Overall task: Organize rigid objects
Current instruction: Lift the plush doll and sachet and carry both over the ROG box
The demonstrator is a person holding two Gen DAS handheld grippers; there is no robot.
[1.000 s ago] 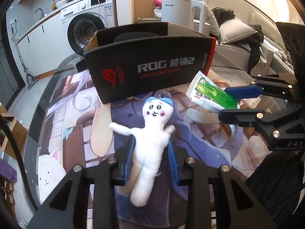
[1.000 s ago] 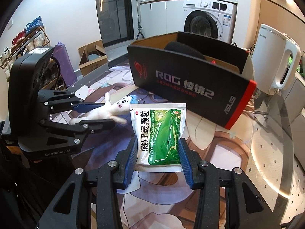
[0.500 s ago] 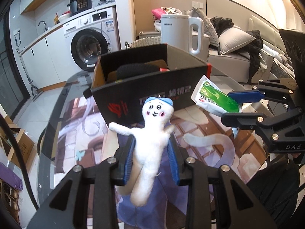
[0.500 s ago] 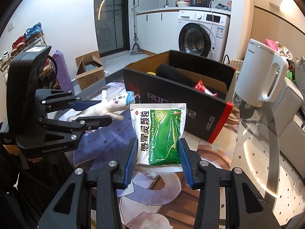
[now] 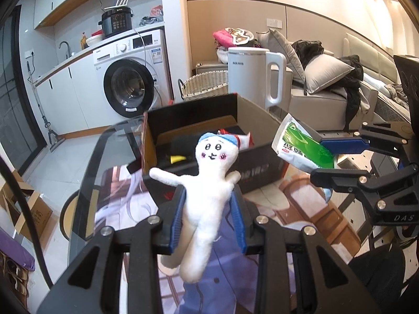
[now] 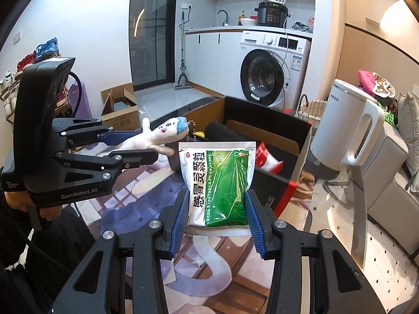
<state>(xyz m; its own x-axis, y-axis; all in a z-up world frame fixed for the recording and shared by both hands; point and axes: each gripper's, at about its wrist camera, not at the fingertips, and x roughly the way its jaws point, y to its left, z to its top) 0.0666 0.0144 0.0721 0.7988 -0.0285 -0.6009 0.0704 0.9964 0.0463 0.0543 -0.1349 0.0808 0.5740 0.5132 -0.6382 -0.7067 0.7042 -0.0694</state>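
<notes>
My left gripper [image 5: 208, 209] is shut on a white plush doll [image 5: 209, 183] with a blue cap, held in the air above the near wall of the black cardboard box [image 5: 262, 164]. My right gripper [image 6: 217, 209] is shut on a green and white pouch [image 6: 220, 183], also lifted in front of the box [image 6: 275, 188]. Each gripper shows in the other's view: the left with the doll [image 6: 157, 137], the right with the pouch [image 5: 301, 146]. Inside the box lie a black item [image 6: 217, 128], a red and white packet [image 6: 267, 157] and something yellow [image 5: 178, 159].
The box stands on a glass table with a printed mat [image 6: 209, 256]. A white electric kettle [image 6: 348, 128] stands at the table's right, just past the box. A wicker basket [image 5: 204, 87], washing machine [image 5: 128, 83] and sofa [image 5: 327, 89] lie beyond.
Both grippers have risen with their loads and moved toward the box; I now look down into its open top instead of at its front wall.
</notes>
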